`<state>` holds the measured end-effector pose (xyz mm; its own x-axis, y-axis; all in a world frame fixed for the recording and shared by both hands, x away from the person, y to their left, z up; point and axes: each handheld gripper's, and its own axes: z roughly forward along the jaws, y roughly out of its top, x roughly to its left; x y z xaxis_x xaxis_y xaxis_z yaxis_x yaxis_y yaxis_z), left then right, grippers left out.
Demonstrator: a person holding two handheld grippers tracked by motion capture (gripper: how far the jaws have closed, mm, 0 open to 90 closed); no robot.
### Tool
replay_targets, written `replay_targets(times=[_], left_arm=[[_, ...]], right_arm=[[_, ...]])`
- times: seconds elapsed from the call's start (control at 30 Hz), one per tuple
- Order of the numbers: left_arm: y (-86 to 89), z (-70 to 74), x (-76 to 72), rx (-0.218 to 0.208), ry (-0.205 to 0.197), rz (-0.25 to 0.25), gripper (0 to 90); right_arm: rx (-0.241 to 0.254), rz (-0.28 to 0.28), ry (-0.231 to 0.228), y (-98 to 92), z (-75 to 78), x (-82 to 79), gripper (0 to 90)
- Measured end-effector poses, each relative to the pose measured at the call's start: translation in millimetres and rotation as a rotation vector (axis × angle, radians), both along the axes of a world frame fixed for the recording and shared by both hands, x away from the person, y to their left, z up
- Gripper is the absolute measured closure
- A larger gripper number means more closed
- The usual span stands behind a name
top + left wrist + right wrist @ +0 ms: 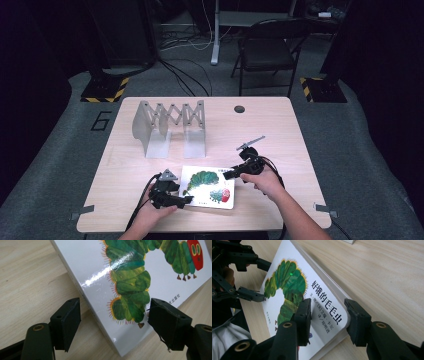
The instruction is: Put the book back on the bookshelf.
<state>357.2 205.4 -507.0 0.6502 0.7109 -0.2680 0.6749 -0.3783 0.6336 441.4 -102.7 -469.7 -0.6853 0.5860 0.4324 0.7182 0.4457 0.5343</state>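
A picture book [207, 186] with a green caterpillar on its white cover lies near the table's front edge, one side tilted up. My right gripper [327, 307] is shut on the book [294, 285] at its title corner, one pad on the cover and the other against the underside. In the high view the right gripper [227, 175] meets the book's right edge. My left gripper [114, 307] is open, its jaws standing wide on either side of the book's [100, 265] near corner without pressing it. The left gripper [189, 199] sits at the book's front left corner.
A grey metal expanding rack [170, 125] stands at the back left of the wooden table [280, 135]. A round cable hole [239, 109] is near the far edge. A folding chair [270, 50] and floor cables lie beyond the table.
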Motion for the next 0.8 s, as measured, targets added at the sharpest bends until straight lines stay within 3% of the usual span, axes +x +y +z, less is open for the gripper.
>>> replay_targets(times=[0.3, 0.8], left_arm=[[-1.8, 0.6, 20.7, -0.061, 0.034, 0.009, 25.8], [1.3, 10.8, 25.3, -0.051, 0.059, 0.036, 33.7]], right_arm=[[-0.006, 0.014, -0.018, 0.5, -0.5, 0.6, 58.3], [0.010, -0.034, -0.006, 2.6, 3.9, -0.5, 59.7]])
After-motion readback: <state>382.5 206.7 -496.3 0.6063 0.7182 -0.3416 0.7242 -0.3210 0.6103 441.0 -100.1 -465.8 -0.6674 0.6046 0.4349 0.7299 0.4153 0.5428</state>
